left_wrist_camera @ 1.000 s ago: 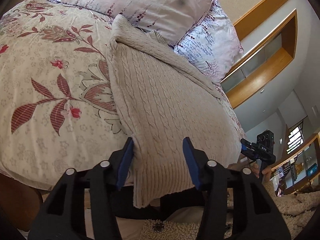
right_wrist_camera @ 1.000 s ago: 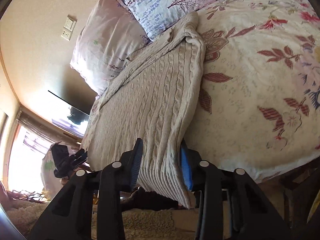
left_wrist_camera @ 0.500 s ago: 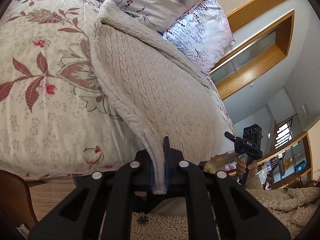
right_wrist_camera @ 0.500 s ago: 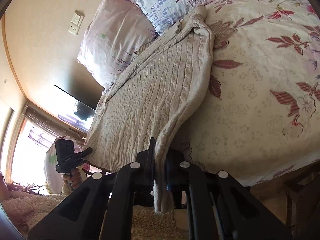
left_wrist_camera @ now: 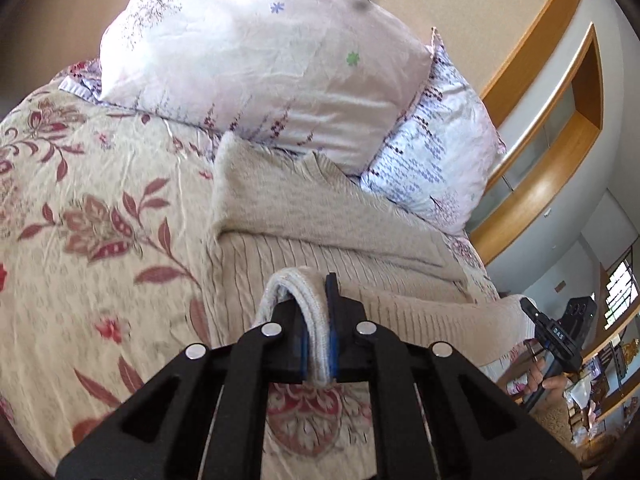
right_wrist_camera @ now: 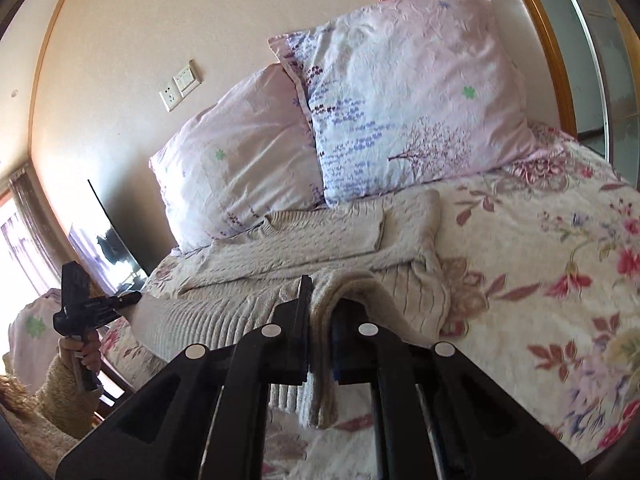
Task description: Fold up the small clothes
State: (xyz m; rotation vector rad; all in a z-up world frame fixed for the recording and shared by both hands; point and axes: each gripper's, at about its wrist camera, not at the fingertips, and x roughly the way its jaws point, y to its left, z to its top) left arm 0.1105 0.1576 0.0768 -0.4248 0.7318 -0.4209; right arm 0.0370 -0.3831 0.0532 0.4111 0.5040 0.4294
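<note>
A beige cable-knit sweater [left_wrist_camera: 320, 220] lies on the floral quilt, its collar toward the pillows and its sleeves folded across the body. My left gripper [left_wrist_camera: 314, 308] is shut on the left corner of the ribbed hem, and the cloth loops over its pads. In the right wrist view the same sweater [right_wrist_camera: 320, 240] shows, with my right gripper [right_wrist_camera: 324, 304] shut on the hem's other corner, which hangs down between the fingers. The hem stretches raised between the two grippers. Each view catches the other gripper at its edge: the right gripper [left_wrist_camera: 560, 332] and the left gripper [right_wrist_camera: 80, 304], each held by a hand.
Two pale flowered pillows [left_wrist_camera: 260, 60] [right_wrist_camera: 412, 100] lean on the wall behind the sweater. The floral quilt [left_wrist_camera: 80, 220] [right_wrist_camera: 560, 260] spreads wide beside it. A wall socket [right_wrist_camera: 180, 84], a dark screen [right_wrist_camera: 108, 240] and a wood-framed recess [left_wrist_camera: 560, 120] border the bed.
Both grippers closed on the sweater's hem, which hung over the bed's edge, then lifted it up and forward toward the pillows. The views now look more level across the bed.
</note>
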